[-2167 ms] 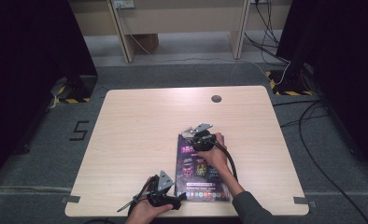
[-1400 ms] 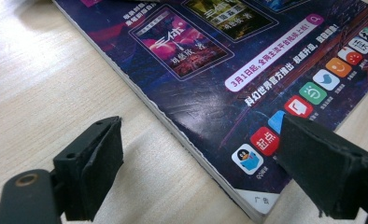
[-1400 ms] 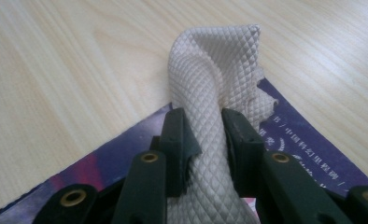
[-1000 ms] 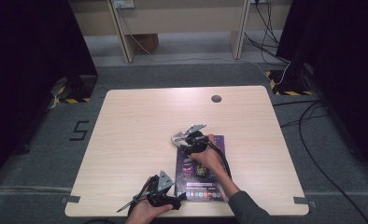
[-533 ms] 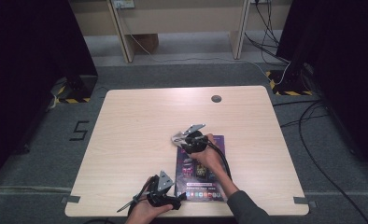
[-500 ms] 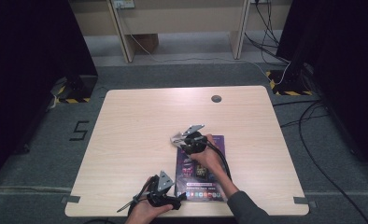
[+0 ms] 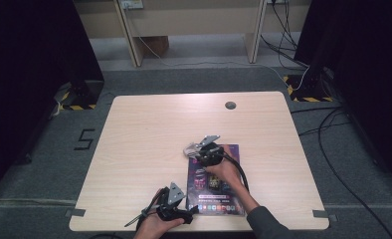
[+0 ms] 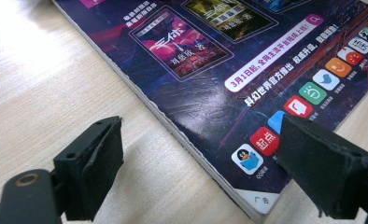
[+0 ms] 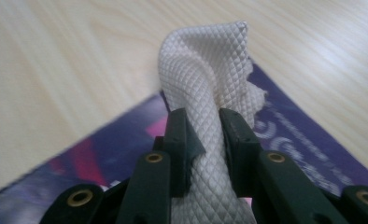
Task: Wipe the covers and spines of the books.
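At the far left corner of the glossy purple magazine (image 7: 216, 181) on the wooden surface (image 7: 149, 134), a bunched white quilted cloth (image 9: 210, 93) is pinched by the right tool (image 9: 203, 135), while the near corner is straddled by the open left tool (image 8: 196, 172).

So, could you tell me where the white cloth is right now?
The white cloth is pinched in the right gripper, over the magazine's far left corner in the high view, right of the table's centre.

The high view looks forward and down from above the person's side, taking in the whole table (image 7: 149, 129). Each gripper view rides close above the tabletop, looking along its own jaws. All three share the magazine (image 7: 219, 199) (image 8: 247, 60) (image 9: 308, 144), near corner and far corner respectively.
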Motion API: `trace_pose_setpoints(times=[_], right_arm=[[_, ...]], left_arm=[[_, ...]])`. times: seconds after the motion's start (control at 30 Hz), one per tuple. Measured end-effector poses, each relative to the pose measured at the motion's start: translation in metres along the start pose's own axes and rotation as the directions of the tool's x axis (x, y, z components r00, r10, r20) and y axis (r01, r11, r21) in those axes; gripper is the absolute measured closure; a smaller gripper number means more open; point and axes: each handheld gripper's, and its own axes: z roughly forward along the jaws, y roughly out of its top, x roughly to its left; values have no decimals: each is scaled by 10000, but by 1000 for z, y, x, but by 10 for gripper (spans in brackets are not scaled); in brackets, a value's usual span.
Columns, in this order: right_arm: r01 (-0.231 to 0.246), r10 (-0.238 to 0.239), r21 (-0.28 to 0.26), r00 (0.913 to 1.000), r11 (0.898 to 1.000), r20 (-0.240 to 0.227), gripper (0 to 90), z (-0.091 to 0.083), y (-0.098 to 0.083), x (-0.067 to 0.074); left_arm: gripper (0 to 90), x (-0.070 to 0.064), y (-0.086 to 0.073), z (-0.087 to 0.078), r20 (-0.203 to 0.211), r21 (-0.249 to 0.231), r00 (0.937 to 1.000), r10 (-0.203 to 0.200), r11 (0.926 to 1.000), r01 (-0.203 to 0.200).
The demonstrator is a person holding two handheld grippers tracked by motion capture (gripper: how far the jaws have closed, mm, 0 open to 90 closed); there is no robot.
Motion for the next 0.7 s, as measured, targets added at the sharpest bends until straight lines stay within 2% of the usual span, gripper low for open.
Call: trace_pose_setpoints(times=[0.1, 0.17, 0.33, 0.43, 0.7], right_arm=[[-264, 262, 50, 9992, 9996, 307, 739, -4, -5, -13], [-534, 532, 16, 9968, 9986, 590, 739, -10, -12, -26], [-1065, 1059, 16, 9894, 9943, 997, 738, -22, -27, -46], [-1187, 1180, -14, 9851, 9929, 1251, 737, -30, -36, -58], [-1700, 1697, -134, 9690, 9853, 1794, 734, -45, -55, -79]], left_arm=[[140, 0, 0, 0, -14, -15, 10000, -23, 10000, 23], [140, 0, 0, 0, -22, 24, 10000, 18, 10000, -18], [140, 0, 0, 0, -17, -20, 10000, -5, 10000, 5], [140, 0, 0, 0, -26, 4, 10000, -10, 10000, 10], [140, 0, 0, 0, -9, -23, 10000, -36, 10000, 36]])
